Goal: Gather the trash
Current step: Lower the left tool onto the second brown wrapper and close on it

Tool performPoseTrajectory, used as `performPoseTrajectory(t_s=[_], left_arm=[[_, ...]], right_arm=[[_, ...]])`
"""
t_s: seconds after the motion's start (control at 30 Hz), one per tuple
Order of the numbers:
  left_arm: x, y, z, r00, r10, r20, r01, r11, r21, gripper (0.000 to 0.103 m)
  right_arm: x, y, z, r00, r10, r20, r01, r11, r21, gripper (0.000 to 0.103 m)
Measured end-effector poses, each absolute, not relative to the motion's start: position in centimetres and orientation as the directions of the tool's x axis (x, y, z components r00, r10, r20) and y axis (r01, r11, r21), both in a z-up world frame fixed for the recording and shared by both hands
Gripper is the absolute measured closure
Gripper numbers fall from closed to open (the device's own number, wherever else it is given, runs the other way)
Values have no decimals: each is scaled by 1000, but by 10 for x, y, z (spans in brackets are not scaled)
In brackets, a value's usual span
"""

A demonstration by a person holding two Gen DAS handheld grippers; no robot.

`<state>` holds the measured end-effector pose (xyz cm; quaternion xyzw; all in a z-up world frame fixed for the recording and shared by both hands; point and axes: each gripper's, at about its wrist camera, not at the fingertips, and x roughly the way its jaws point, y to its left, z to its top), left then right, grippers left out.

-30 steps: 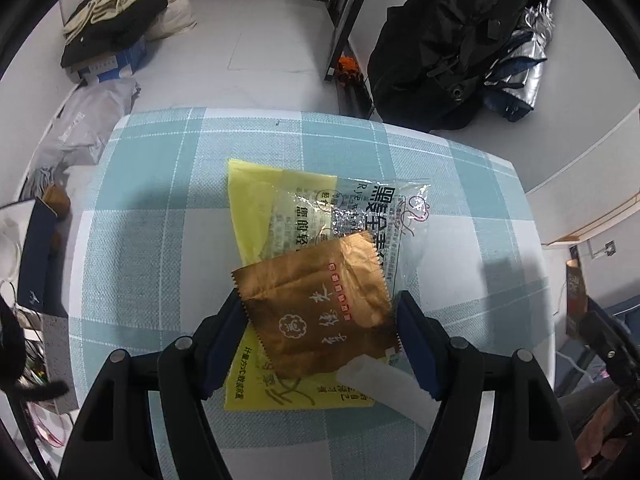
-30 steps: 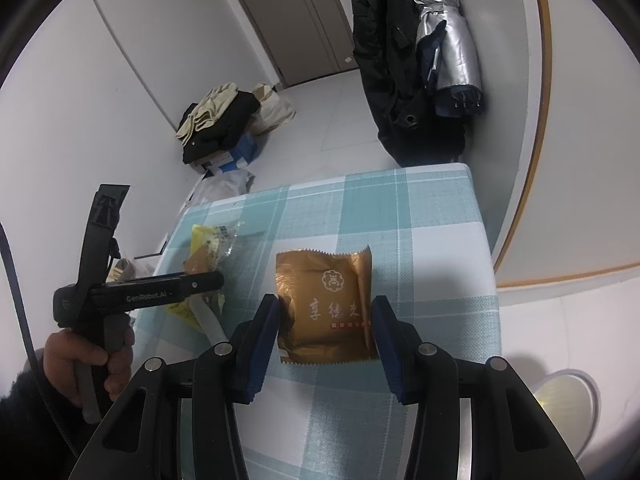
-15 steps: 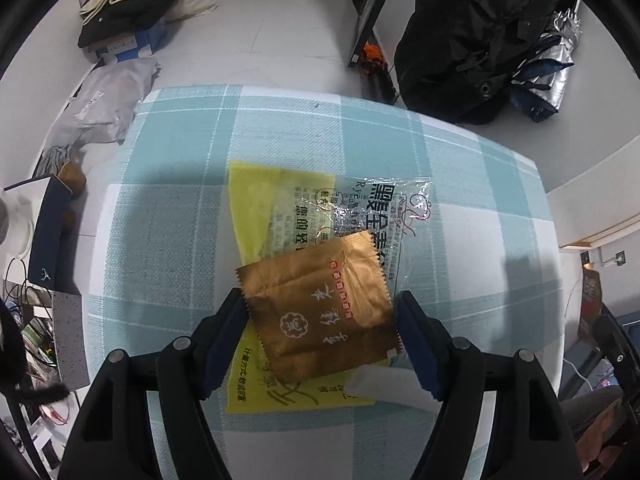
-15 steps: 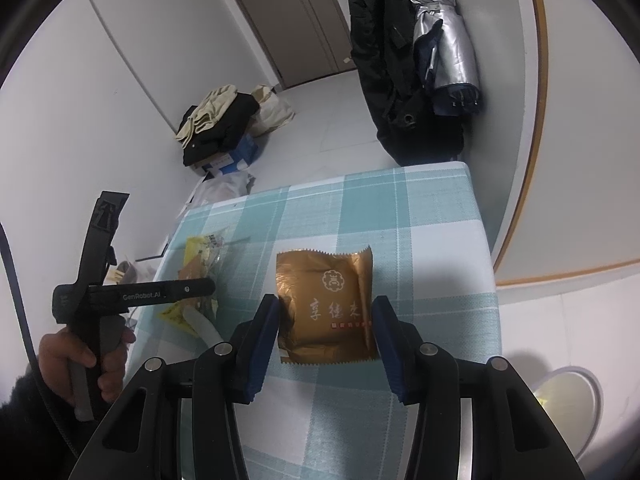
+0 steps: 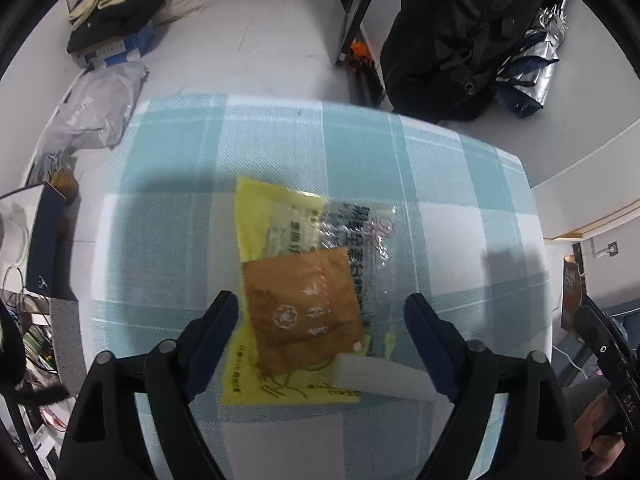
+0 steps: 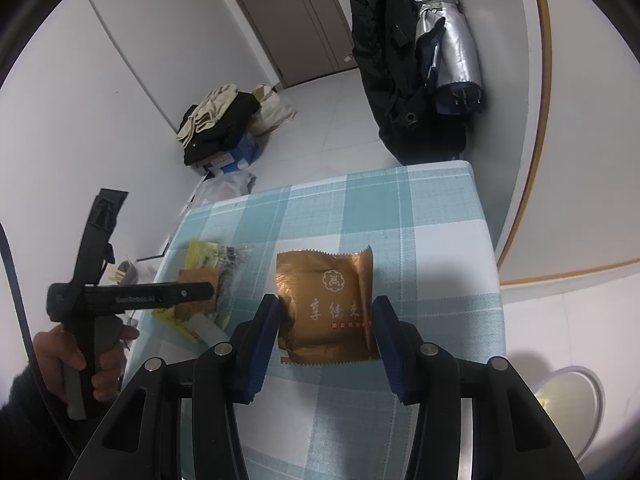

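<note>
Blue-padded left hand-held gripper point(image 5: 322, 320) angled steeply down, jaws just widened around brown wrapper point(image 5: 304, 312)

White tiled floor point(image 6: 320, 136), grey door point(image 6: 296, 16), checked tablecloth point(image 6: 436, 216), perhaps a coat point(image 6: 384, 60) hanging.

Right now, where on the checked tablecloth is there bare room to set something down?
Free: the far strip of the tablecloth beyond the gold wrapper, and the near edge by the right gripper. Crowded: the left side, where the wrapper pile lies under the open left gripper.
</note>
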<state>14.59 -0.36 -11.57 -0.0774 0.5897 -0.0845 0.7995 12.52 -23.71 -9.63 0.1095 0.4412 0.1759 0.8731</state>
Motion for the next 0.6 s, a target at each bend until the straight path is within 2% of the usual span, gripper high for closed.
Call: performPoseTrajectory(t_s=[0.13, 0.4, 0.5, 0.6], left_arm=[[147, -2, -120, 300, -171, -939, 11, 984, -176, 14], [147, -24, -127, 338, -35, -940, 68, 998, -13, 15], [145, -25, -130, 342, -40, -939, 93, 996, -8, 16], [145, -28, -136, 329, -2, -944, 110, 993, 36, 25]], right_arm=[[125, -235, -96, 548, 407, -731, -213, 913, 348, 55], [124, -233, -96, 548, 412, -728, -220, 911, 350, 55], [124, -233, -96, 549, 412, -727, -220, 910, 351, 55], [123, -234, -95, 548, 415, -726, -219, 909, 354, 55]])
